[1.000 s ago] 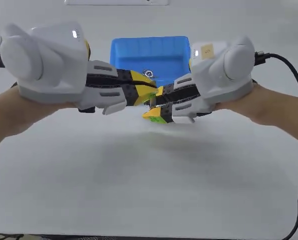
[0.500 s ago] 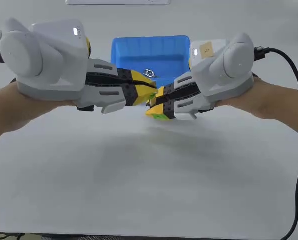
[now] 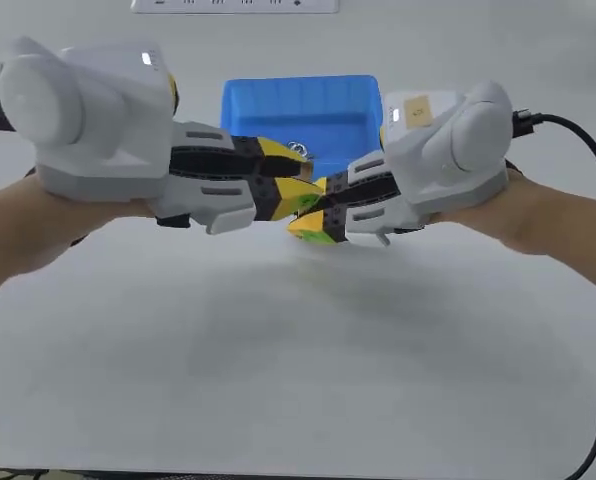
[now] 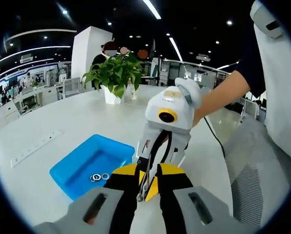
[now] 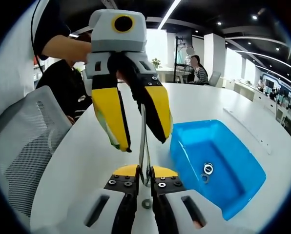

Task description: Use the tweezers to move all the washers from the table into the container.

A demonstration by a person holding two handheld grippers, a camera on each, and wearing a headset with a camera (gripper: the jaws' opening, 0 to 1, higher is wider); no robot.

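A thin metal pair of tweezers [image 5: 144, 141] stands up out of my right gripper [image 5: 144, 176], which is shut on it. My left gripper [image 5: 139, 127] faces it tip to tip, its yellow fingers [image 5: 114, 114] spread open on either side of the tweezers. In the head view the two meet above the table, left gripper [image 3: 290, 180] and right gripper [image 3: 316, 222], just in front of the blue container [image 3: 248, 105]. Two washers [image 3: 298, 150] lie inside the container, also visible as washers [image 5: 207, 170] and washers [image 4: 99, 176]. In the left gripper view the tweezers [image 4: 144, 185] sit between my left jaws.
The white table [image 3: 298, 360] spreads wide in front of the grippers. A black cable [image 3: 593, 160] trails from the right gripper along the right side. Potted plant [image 4: 117, 78] and a power strip [image 4: 35, 146] sit far across the table. People sit in the background.
The right gripper has edged a little toward the left one, and the left gripper's yellow tips now reach over the tweezers. The container and washers lie as before.
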